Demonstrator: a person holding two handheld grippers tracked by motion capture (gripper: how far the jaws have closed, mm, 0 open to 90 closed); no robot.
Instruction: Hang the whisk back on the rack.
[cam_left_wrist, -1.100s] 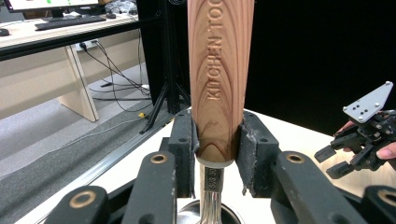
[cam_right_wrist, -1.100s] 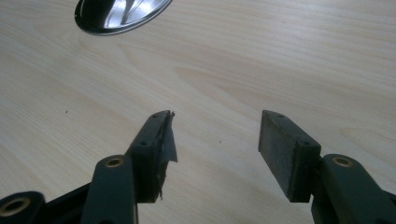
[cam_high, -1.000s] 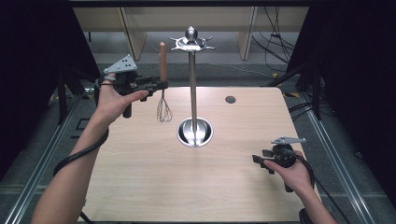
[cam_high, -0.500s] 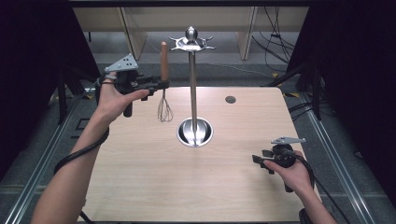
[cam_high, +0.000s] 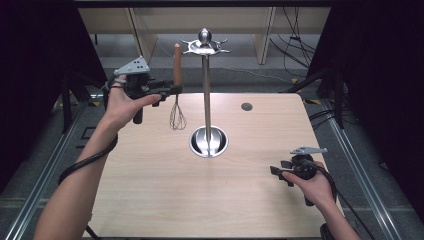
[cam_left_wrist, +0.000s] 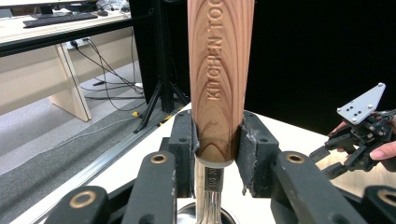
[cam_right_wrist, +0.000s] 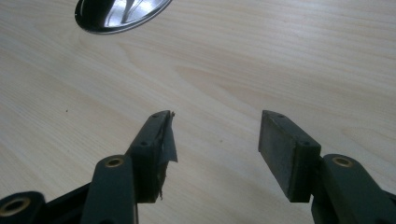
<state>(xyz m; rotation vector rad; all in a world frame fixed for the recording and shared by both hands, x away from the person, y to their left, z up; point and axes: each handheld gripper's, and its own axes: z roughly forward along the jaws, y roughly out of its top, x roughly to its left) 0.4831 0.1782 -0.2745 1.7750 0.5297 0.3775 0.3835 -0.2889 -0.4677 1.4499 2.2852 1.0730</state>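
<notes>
**Q:** What does my left claw (cam_high: 175, 90) hold?

**A:** My left claw is clamped on the wooden handle of a whisk (cam_high: 176, 97). The whisk hangs upright above the far left part of the worktop (cam_high: 150, 200), wire loops downward and clear of the surface. In the left gripper view the two pads press either side of the handle's lower end (cam_left_wrist: 219, 93), just above the metal ferrule (the handle bears the stamped words "KITCHEN TOO", cut off by the frame edge).

**Q:** And what stands beside it?

**A:** A steel utensil stand (cam_high: 207, 100): a round polished base on the worktop near its middle, a thin vertical post, and a crown of hooks with a ball finial on top. The whisk is just left of the post, its handle top near the level of the hooks, apart from them.

**Q:** Where is my right claw (cam_high: 277, 172)?

**A:** Low over the near right part of the worktop, pointing left, jaws spread wide with nothing between them. The right gripper view shows bare wood between the pads (cam_right_wrist: 149, 140) and the edge of the stand's base (cam_right_wrist: 116, 14) at upper left.
</notes>
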